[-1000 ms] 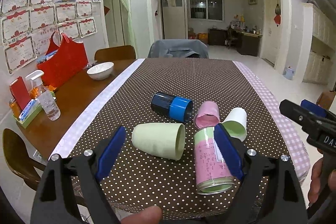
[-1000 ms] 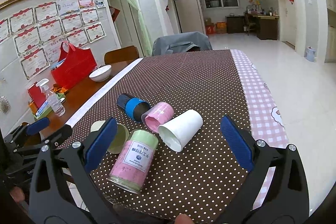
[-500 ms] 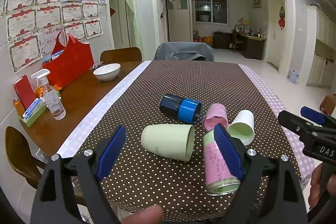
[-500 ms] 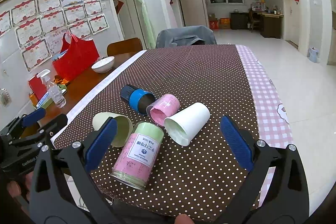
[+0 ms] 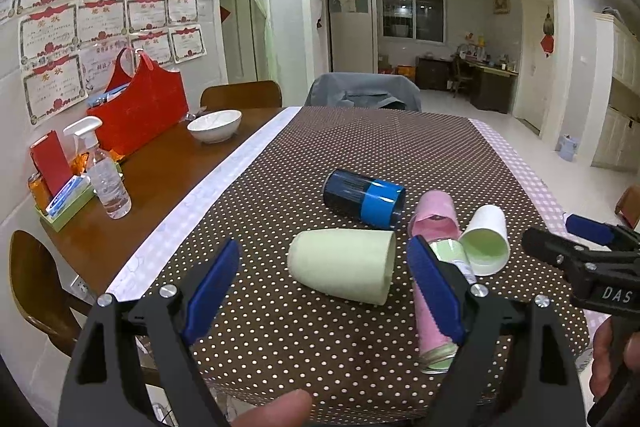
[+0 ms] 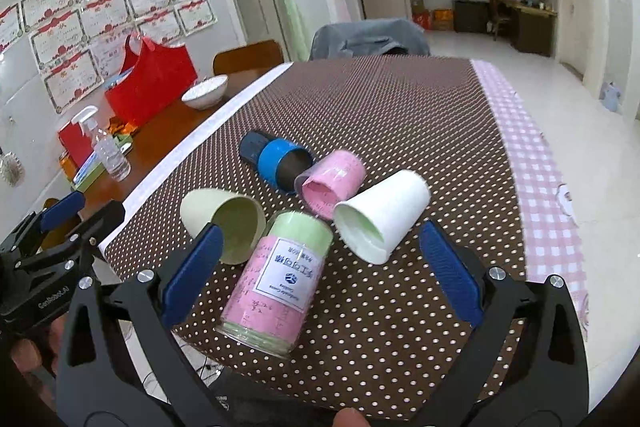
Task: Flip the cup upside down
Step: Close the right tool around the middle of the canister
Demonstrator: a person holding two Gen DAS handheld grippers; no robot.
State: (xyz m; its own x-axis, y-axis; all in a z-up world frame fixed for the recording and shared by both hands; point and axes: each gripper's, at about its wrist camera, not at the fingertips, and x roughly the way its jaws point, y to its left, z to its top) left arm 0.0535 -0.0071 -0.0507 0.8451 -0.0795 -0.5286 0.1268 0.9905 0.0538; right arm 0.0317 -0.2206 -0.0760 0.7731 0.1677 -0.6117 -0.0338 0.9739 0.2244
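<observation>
Several cups lie on their sides on the dotted brown tablecloth [image 5: 360, 147]. A pale green cup [image 5: 340, 271] [image 6: 228, 223] lies nearest my left gripper [image 5: 320, 291], which is open and empty just in front of it. A white paper cup [image 6: 380, 219] [image 5: 486, 247], a pink cup [image 6: 334, 179] [image 5: 434, 217], a blue and black cup [image 6: 276, 163] [image 5: 362, 197] and a pink and green labelled canister [image 6: 280, 279] [image 5: 436, 311] lie close together. My right gripper [image 6: 320, 275] is open and empty above the canister and white cup.
A white bowl [image 5: 215, 125], a red bag [image 5: 140, 107], a spray bottle [image 5: 106, 179] and a small tray of items [image 5: 60, 195] stand on the bare wood at the left. Chairs [image 5: 240, 95] stand at the far end. The table's near edge is just below the grippers.
Both grippers have drawn a little closer to the cups and shifted slightly; the cups have not moved. Both stay open.
</observation>
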